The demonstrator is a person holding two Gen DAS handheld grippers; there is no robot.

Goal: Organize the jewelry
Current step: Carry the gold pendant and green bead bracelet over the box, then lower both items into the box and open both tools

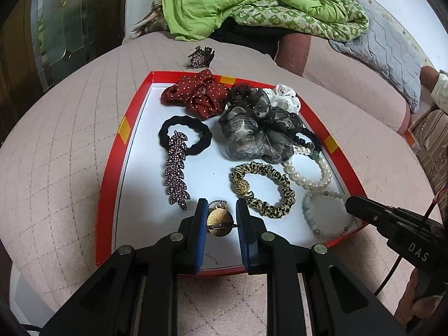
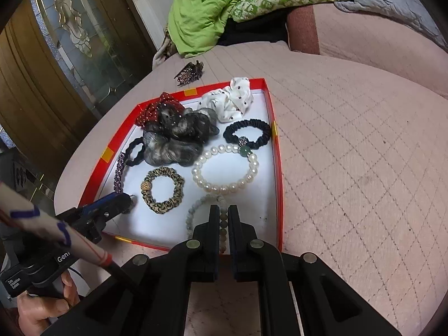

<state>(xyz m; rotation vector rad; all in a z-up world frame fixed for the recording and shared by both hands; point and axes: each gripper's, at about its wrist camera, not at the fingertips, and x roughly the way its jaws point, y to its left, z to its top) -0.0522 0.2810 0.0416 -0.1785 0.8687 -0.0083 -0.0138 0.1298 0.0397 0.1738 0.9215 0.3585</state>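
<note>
Claws both grip: left claw [image 1: 219, 218] pinches our brooch [image 1: 220, 222], right claw [image 2: 223, 218] our bracelet [image 2: 205, 210], lower frame; beads may slip.

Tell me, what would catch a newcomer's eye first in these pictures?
Probably the red-rimmed tray on the pink quilted bed, crowded with scrunchies, hair ties and bracelets. Near its front edge the left claw grips a round gold brooch, while at the tray's right front corner the right claw is shut on a pale green bead bracelet. Behind the tray lies a crumpled bright green blanket.
</note>
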